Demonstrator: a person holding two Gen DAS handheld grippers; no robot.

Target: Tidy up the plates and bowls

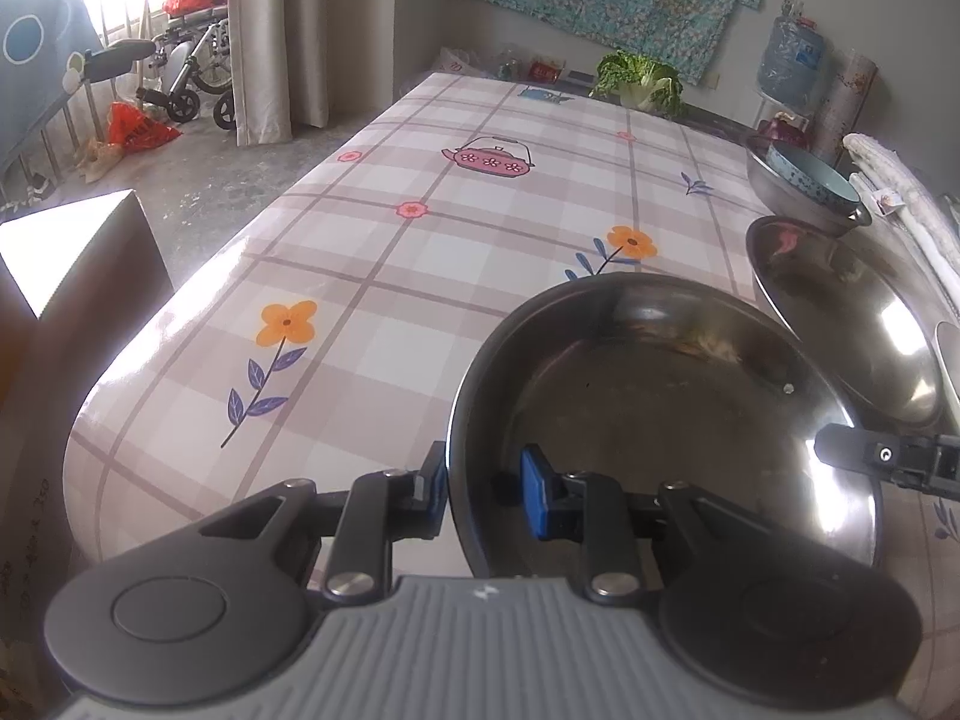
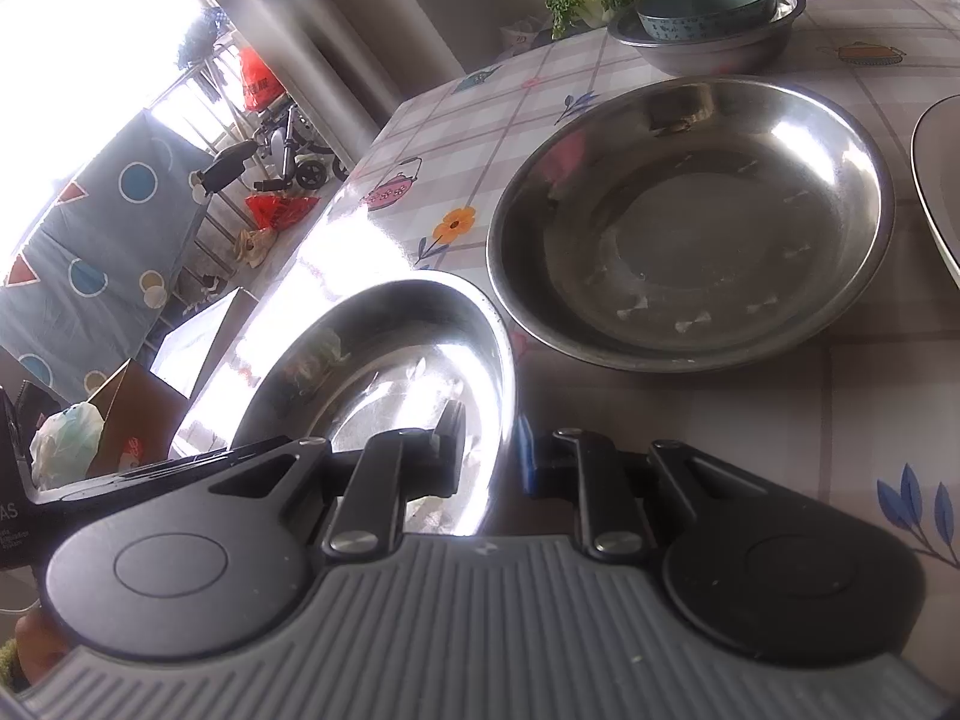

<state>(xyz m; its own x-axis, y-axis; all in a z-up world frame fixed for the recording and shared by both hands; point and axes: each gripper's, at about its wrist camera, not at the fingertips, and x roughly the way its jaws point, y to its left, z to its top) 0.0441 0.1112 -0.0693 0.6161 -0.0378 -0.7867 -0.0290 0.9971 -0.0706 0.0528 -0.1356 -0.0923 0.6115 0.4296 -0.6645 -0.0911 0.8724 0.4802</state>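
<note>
Left gripper (image 1: 483, 495): I have it clamped on the near-left rim of the steel plate (image 1: 666, 414).
Right gripper (image 2: 489, 459): I have it clamped on that plate's right rim.
Steel plate: near edge of the checked desk (image 1: 372, 252).
Second steel plate (image 2: 690, 222): flat on the desk, just beyond.
Blue bowl (image 2: 705, 6): in a steel basin (image 2: 708, 48), far right.

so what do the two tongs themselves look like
Both match. The left tongs have a grey ribbed body with a small white mark at its top edge, two round black discs, black linkage bars with silver rivets, and blue pads. The right tongs look the same, their blue pad partly blurred.
</note>
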